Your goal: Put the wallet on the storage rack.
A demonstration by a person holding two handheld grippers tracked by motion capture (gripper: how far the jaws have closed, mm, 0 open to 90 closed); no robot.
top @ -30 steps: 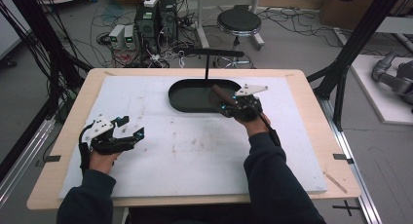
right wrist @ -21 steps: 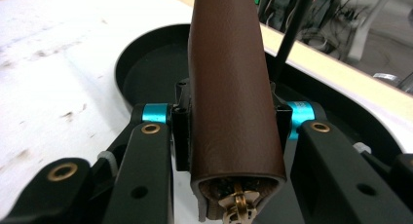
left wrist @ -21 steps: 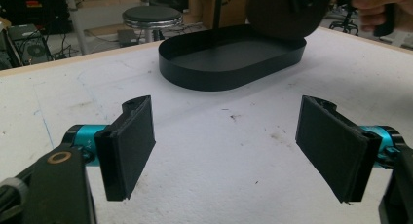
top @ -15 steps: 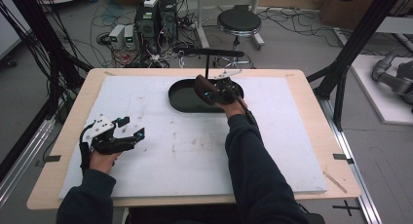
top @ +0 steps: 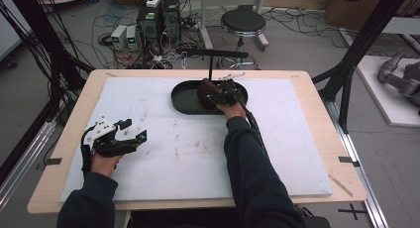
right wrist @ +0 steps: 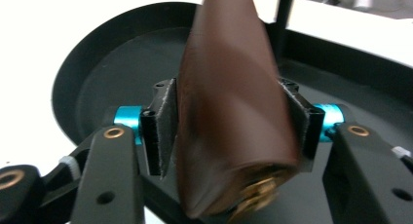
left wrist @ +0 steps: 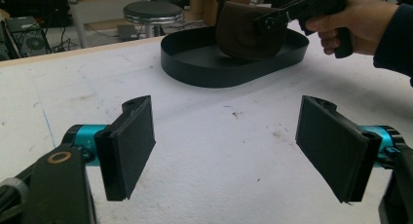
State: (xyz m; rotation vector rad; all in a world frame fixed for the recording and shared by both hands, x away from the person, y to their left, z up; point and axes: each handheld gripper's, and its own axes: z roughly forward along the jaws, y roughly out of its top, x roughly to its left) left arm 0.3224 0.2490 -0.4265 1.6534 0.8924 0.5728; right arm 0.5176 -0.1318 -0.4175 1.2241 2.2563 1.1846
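A brown leather pouch (right wrist: 229, 102) with a brass stud is clamped between the jaws of my right gripper (right wrist: 229, 114), lifted over a black oval tray (right wrist: 97, 78). From above, that right gripper (top: 218, 96) holds the brown pouch (top: 205, 92) inside the tray (top: 181, 99) at the table's far middle. The left gripper view shows the pouch (left wrist: 246, 29) hanging in the tray (left wrist: 204, 70). My left gripper (top: 133, 136) rests near the table's left front, jaws wide apart and empty; its pads (left wrist: 129, 143) frame bare white mat.
A white mat (top: 198, 153) covers the wooden table (top: 317, 109). A black T-shaped stand (top: 210, 57) rises behind the tray. Beyond the table are a stool (top: 242, 22), electronics and cables on the floor.
My right gripper swung left from the tray's right rim into the tray and now holds the brown pouch. The left gripper has stayed put.
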